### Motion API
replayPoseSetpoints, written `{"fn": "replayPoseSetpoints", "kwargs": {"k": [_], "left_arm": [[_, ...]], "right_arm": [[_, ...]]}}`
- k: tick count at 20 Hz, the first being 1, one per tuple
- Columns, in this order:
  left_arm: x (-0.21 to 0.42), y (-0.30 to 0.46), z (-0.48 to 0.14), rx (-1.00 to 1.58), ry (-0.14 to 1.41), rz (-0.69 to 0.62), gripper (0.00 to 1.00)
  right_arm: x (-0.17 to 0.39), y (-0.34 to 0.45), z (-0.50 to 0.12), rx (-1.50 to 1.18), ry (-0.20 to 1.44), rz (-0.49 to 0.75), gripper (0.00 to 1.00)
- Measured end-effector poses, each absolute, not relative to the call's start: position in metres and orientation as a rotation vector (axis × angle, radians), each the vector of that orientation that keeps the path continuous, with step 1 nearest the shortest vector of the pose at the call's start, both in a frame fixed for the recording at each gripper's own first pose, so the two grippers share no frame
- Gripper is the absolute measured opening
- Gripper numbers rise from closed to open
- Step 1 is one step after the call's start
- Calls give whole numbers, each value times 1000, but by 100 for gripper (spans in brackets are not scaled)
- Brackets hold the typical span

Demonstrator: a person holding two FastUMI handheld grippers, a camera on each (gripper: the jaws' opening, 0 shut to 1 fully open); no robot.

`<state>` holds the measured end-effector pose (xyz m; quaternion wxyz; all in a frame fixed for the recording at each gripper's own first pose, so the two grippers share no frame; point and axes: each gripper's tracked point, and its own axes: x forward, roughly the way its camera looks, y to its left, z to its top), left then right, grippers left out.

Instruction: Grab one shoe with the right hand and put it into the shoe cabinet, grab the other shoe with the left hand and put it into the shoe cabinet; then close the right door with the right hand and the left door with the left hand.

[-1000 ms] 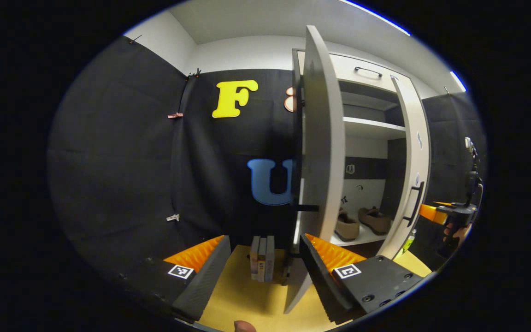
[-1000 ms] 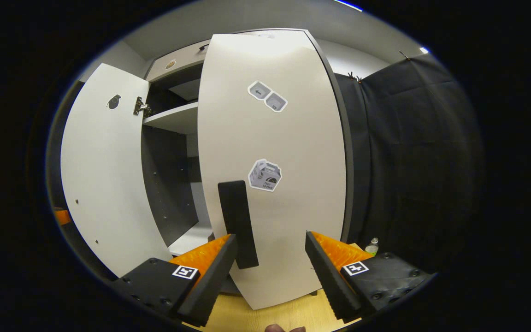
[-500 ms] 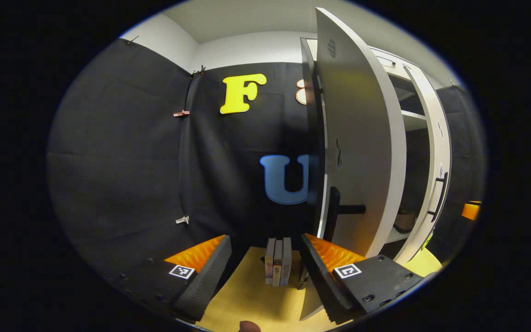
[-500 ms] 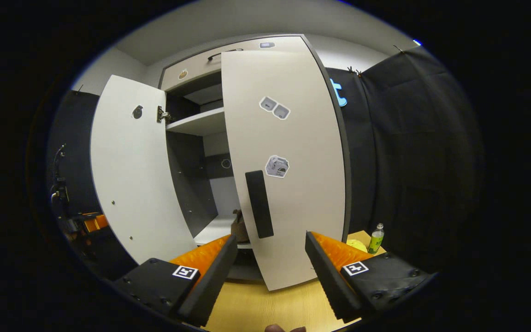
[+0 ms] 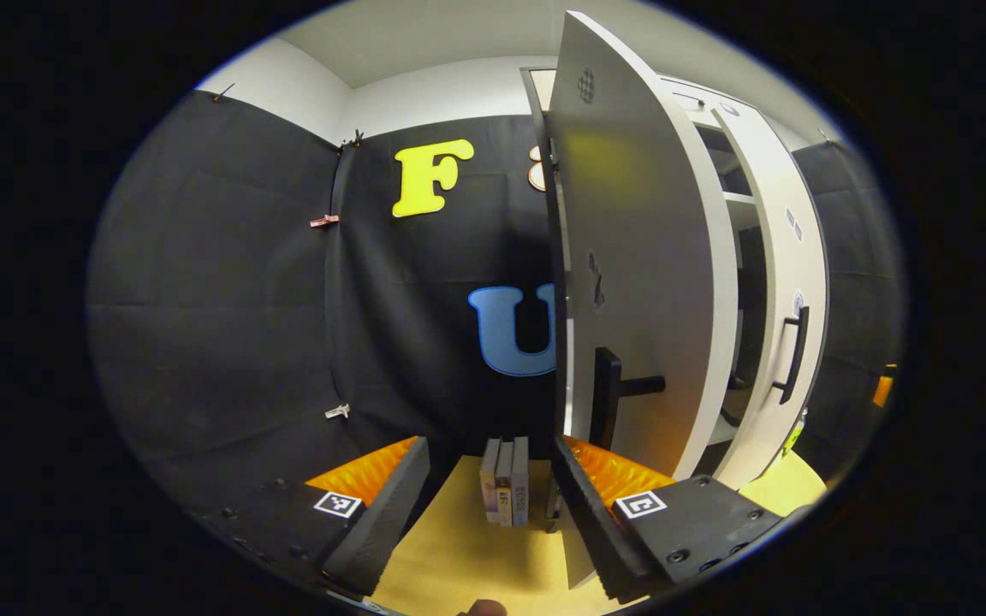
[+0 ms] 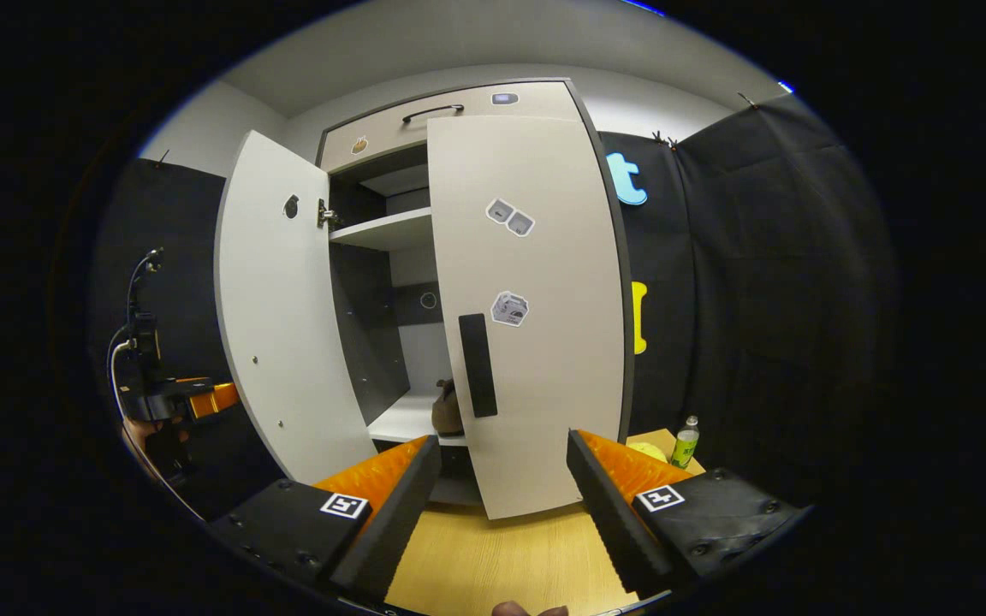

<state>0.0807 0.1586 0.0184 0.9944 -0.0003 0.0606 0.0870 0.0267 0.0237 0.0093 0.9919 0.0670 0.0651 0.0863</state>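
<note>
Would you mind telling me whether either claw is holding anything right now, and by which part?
Nothing is held. The left claw is open beside the pale left cabinet door, and the right claw is open, short of the pale right cabinet door.

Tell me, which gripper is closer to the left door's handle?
Left. The left gripper sits right by the left door's handle, open beside it. The right gripper is off in front of the right door.
</note>
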Motion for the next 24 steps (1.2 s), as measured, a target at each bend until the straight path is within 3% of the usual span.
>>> {"fn": "replayPoseSetpoints", "kwargs": {"k": [4, 10, 19, 24], "left_arm": [[80, 158, 18, -45, 119, 236, 89], [80, 133, 18, -49, 129, 211, 90], [113, 33, 26, -62, 88, 60, 94], [144, -7, 31, -3, 61, 31, 90]], "right_arm": [[34, 49, 4, 130, 155, 240, 98], [34, 53, 8, 125, 148, 301, 98], [49, 8, 10, 131, 138, 255, 98], [50, -16, 17, 141, 123, 217, 98]]}}
